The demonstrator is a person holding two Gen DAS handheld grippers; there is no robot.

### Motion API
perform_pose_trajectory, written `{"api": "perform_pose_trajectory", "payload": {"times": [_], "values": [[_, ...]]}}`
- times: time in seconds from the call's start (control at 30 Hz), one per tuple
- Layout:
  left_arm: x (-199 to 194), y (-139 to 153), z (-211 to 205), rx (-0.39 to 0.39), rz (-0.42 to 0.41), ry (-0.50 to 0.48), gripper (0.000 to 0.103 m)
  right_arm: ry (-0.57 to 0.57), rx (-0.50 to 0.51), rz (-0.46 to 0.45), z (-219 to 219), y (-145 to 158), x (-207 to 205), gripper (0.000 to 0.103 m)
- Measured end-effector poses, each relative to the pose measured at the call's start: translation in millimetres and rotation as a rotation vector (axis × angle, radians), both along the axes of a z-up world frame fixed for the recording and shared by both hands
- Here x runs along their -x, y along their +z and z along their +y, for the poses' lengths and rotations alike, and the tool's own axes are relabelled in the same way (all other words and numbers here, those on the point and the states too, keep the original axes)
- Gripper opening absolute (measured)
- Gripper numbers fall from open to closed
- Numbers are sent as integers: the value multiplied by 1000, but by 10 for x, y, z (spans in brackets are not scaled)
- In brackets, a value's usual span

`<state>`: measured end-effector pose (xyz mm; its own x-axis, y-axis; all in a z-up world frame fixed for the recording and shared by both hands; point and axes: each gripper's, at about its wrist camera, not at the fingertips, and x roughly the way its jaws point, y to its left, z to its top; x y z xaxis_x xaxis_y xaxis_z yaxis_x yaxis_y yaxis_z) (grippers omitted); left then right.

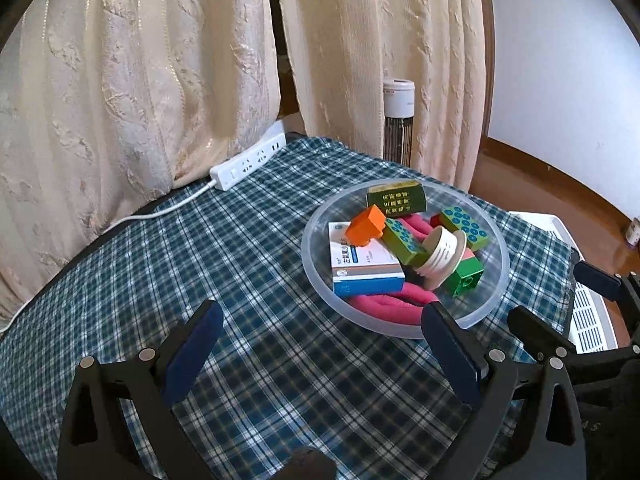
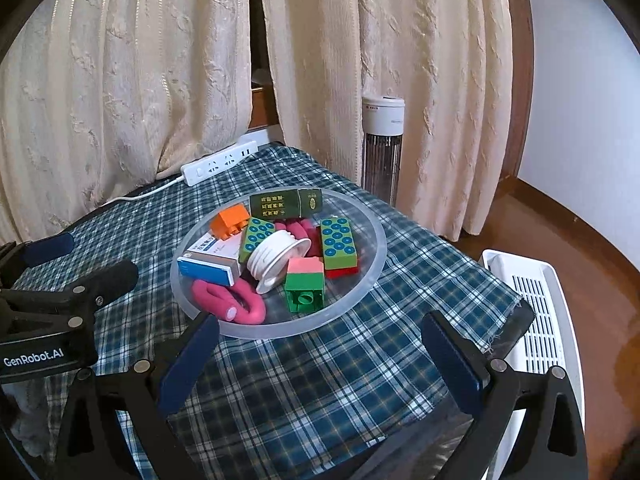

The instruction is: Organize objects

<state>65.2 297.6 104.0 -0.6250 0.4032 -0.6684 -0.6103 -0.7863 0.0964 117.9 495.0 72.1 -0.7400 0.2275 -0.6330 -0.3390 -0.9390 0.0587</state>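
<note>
Right now both the left gripper (image 1: 320, 320) and right gripper (image 2: 320, 328) are hovering apart, empty, before the heaped bowl (image 2: 376, 256) on the surface (image 1: 160, 260); nudging its near rim risks tipping the loosely piled blocks out

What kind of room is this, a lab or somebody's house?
Most likely a room in someone's home. Long cream curtains hang behind a table under a checked cloth, a white tower appliance stands on the wooden floor, and a power strip lies at the table's far edge.
</note>
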Motion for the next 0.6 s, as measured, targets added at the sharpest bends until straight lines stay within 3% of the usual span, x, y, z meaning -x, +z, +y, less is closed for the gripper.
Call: {"api": "perform_pose_trajectory", "payload": {"times": [0.3, 0.5, 0.6], "values": [[73, -105, 36, -5, -65, -19, 100, -11, 6, -14, 40, -61, 23, 103], [30, -101, 36, 1, -18, -23, 100, -16, 13, -16, 60, -66, 36, 103], [57, -101, 28, -1, -34, -26, 100, -15, 14, -16, 65, -62, 43, 103]]}}
